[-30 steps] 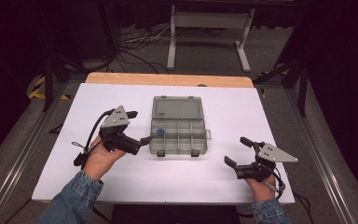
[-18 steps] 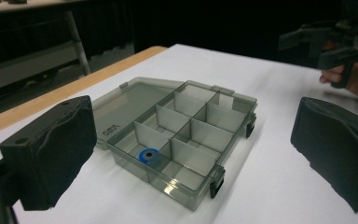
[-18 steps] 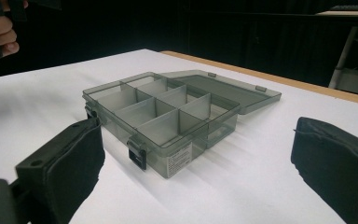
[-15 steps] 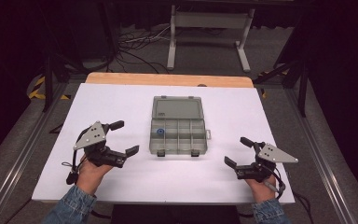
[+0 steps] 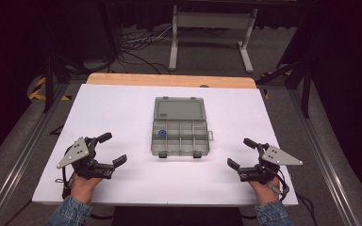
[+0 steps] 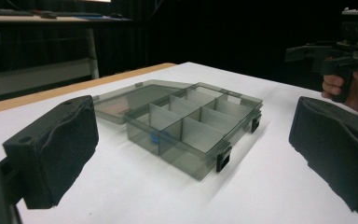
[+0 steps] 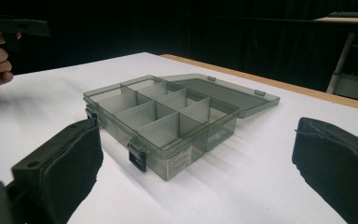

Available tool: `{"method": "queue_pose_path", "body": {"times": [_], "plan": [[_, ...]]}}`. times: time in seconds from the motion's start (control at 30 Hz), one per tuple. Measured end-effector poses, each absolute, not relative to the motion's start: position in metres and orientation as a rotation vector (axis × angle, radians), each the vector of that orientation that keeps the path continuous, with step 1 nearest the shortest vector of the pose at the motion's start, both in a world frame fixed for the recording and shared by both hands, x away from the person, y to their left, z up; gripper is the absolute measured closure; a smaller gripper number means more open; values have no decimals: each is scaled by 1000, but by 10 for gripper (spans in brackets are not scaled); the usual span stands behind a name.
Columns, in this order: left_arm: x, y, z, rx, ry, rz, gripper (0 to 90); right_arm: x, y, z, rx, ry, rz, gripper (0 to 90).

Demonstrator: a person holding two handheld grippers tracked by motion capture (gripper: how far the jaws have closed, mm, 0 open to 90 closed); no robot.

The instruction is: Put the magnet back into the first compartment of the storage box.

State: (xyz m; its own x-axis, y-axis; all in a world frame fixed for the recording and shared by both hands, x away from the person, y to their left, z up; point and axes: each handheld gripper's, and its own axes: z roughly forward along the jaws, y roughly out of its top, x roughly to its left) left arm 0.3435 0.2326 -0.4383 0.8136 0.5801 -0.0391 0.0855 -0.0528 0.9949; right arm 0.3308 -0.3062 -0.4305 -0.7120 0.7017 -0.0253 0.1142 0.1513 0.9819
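Organizer box (image 5: 180,126) sits mid-frame on the bench (image 5: 122,108), lid flat open, a blue piece (image 5: 161,133) in one compartment. I hold both tools (image 5: 107,150) (image 5: 239,153) wide open, empty; next I must close the lid.

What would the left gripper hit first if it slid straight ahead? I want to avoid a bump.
Probably the open compartment box: the left gripper has open jaws that frame its near latched corner, with bare table between. Depth is uncertain.

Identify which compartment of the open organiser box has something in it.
The compartment at the far-left corner of the box's divided tray, next to the lid hinge, holds a small blue item; the other compartments look empty.
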Motion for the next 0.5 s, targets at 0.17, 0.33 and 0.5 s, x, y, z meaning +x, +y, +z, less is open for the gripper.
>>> {"method": "queue_pose_path", "body": {"times": [0.17, 0.33, 0.5], "plan": [[343, 237, -452, 1593, 560, 430, 19, 330, -305, -429, 760, 1948, 1588, 23], [352, 239, -462, 1613, 587, 404, 19, 328, -303, -426, 746, 1950, 1607, 11], [350, 240, -462, 1585, 581, 399, 23, 327, -303, -425, 755, 1939, 1606, 8]]}}
